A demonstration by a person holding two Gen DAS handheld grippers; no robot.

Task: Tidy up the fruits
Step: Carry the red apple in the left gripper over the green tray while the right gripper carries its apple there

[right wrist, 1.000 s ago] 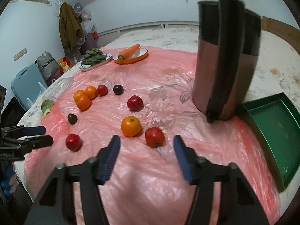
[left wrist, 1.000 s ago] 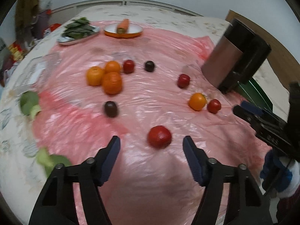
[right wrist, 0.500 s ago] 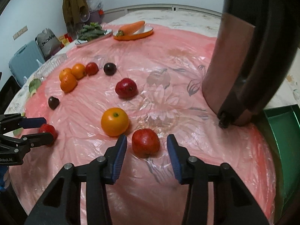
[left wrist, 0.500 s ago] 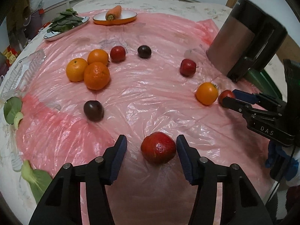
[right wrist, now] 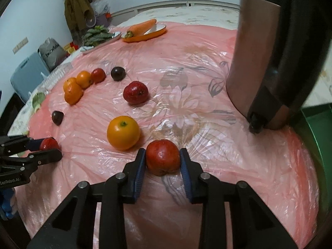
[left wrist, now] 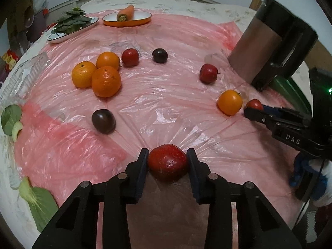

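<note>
Broadly, the scene is laid on a pink plastic sheet (left wrist: 166, 95) that covers the tabletop. At its right side a tall dark jug (left wrist: 269, 49) is stood upright, and just beyond it the edge of a green tray (right wrist: 317, 128) is seen. At the far end an orange dish (left wrist: 126, 19) is set with a carrot (left wrist: 125, 13) across it, beside a plate of leafy greens (left wrist: 70, 23).

Three oranges (left wrist: 99, 76) are clustered touching one another at the left, with a red fruit (left wrist: 130, 57) just beside them and a dark plum (left wrist: 160, 55) a little further right. A second dark plum (left wrist: 103, 121) is left apart, nearer the left wrist camera. A single orange (right wrist: 123, 132) is seen close to a red apple (right wrist: 136, 92).

The left gripper (left wrist: 168, 164) is closed around a red fruit (left wrist: 167, 162) resting on the sheet, both pads pressed to its sides. The right gripper (right wrist: 162, 160) is likewise closed around another red fruit (right wrist: 162, 159), just beside the single orange, its blue pads touching both flanks.
</note>
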